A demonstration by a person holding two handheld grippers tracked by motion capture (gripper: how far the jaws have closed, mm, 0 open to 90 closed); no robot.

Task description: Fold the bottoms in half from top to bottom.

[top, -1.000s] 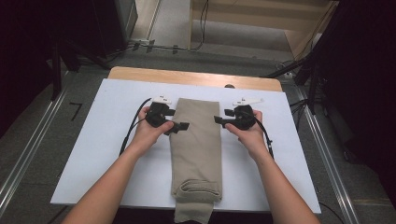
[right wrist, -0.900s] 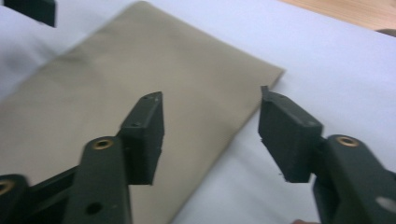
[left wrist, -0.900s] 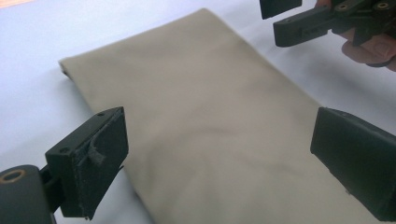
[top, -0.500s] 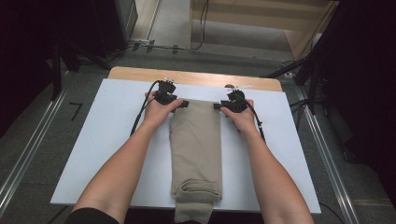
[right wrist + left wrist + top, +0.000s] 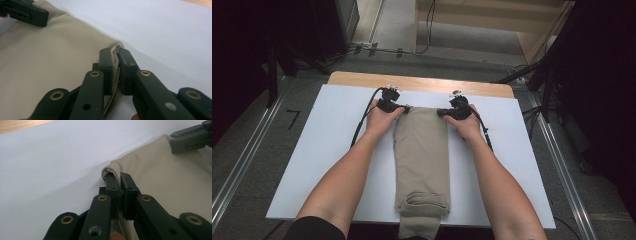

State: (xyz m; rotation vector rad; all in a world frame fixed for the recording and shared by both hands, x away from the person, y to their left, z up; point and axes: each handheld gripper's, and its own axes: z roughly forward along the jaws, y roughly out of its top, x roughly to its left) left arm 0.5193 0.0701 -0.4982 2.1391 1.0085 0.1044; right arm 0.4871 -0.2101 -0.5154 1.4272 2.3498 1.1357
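A long folded beige cloth (image 5: pixel 422 150) lies lengthwise down the middle of the white board (image 5: pixel 327 150), its near end folded over and hanging past the front edge. My left gripper (image 5: pixel 404 107) pinches the cloth's far left corner (image 5: pixel 111 168), jaws shut on the hem. At the far right corner, my right gripper (image 5: pixel 441 113) has just been closing its jaws, and the cloth's edge (image 5: pixel 115 53) is pressed between them. Each gripper view shows the other gripper across the fabric: the right gripper (image 5: pixel 190 138) and the left gripper (image 5: pixel 25 12).
The board rests on a wooden table (image 5: pixel 422 82) with its far strip showing. Black cables (image 5: pixel 364 117) trail from both grippers over the board. Grey floor with metal rails (image 5: pixel 242 165) flanks the table; dark stands rise at the back right.
Both hands moved from the cloth's middle sides to its far corners. The jaws, open before, now clamp the fabric's corners.
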